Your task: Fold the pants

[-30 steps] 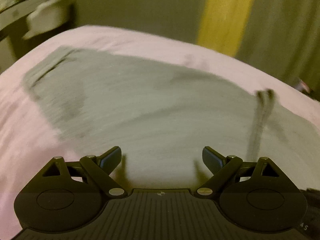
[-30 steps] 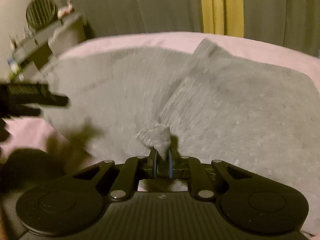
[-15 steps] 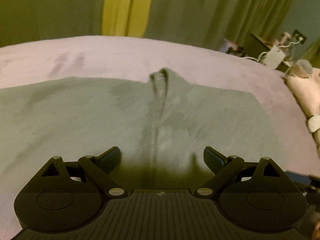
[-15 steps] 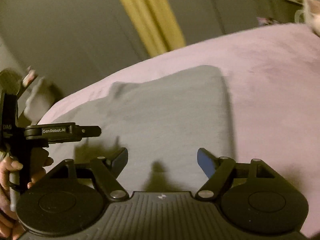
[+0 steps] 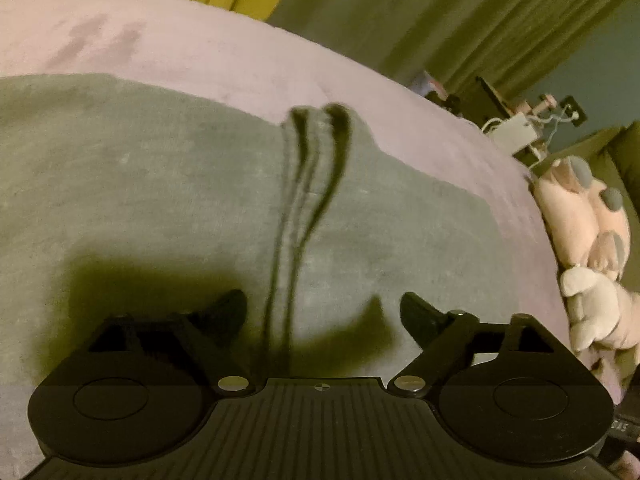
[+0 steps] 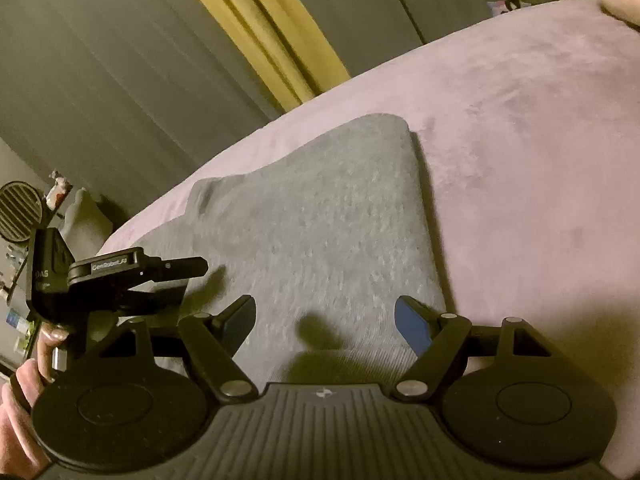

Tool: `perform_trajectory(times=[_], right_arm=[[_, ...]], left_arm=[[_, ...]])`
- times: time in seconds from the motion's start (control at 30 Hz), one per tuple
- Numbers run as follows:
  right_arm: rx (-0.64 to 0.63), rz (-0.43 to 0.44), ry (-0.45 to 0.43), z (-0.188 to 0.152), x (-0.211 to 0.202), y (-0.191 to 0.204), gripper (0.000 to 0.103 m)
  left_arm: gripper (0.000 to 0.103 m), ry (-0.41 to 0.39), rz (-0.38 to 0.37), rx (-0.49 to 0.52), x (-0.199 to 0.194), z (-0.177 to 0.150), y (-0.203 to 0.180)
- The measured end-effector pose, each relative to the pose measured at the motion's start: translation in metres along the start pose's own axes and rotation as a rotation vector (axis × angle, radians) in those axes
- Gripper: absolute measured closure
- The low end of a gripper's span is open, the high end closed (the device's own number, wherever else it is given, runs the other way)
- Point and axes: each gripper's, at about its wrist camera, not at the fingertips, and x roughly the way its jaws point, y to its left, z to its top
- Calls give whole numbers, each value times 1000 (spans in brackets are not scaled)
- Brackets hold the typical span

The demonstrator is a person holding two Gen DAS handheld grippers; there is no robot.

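Grey pants (image 5: 160, 184) lie flat on a pink bed cover (image 5: 200, 40), with a raised fold ridge (image 5: 308, 184) running away from my left gripper. My left gripper (image 5: 324, 312) is open and empty just above the cloth near that ridge. In the right wrist view the pants (image 6: 320, 220) show a folded corner at the far right. My right gripper (image 6: 324, 320) is open and empty over the near part of the pants. The left gripper (image 6: 176, 270) shows there at the left, side on, held by a hand (image 6: 24, 392).
Grey curtains with a yellow strip (image 6: 260, 28) hang behind the bed. Plush toys (image 5: 584, 216) lie at the bed's right edge. A shelf with a round fan (image 6: 20, 212) stands at the far left. Bare pink cover (image 6: 520, 140) spreads to the right of the pants.
My right gripper let go of the pants' corner and opened. Both grippers swung to the right over the pants. The left gripper stayed open.
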Motion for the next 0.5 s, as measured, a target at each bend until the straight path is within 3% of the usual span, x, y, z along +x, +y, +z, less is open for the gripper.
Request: perform_trajectory(times=[0.07, 0.1, 0.17, 0.23, 0.27, 0.33, 0.5], right_arm=[[-12, -11, -7, -1, 0, 2, 26], [-17, -16, -11, -2, -1, 2, 26], [-23, -26, -15, -2, -2, 2, 26], [-19, -33, -16, -1, -2, 2, 26], [-16, -36, -15, -1, -1, 2, 26], [-23, -48, -11, -1, 1, 4, 26], [-85, -86, -9, -5, 4, 13, 26]], left_arm=[[13, 19, 0, 28, 5, -2, -8], [18, 23, 2, 36, 7, -3, -10], [40, 16, 55, 71, 6, -5, -13], [75, 16, 75, 70, -2, -7, -11], [80, 15, 67, 46, -2, -5, -9], [81, -5, 66, 22, -9, -7, -10], [79, -42, 178, 202, -7, -20, -34]])
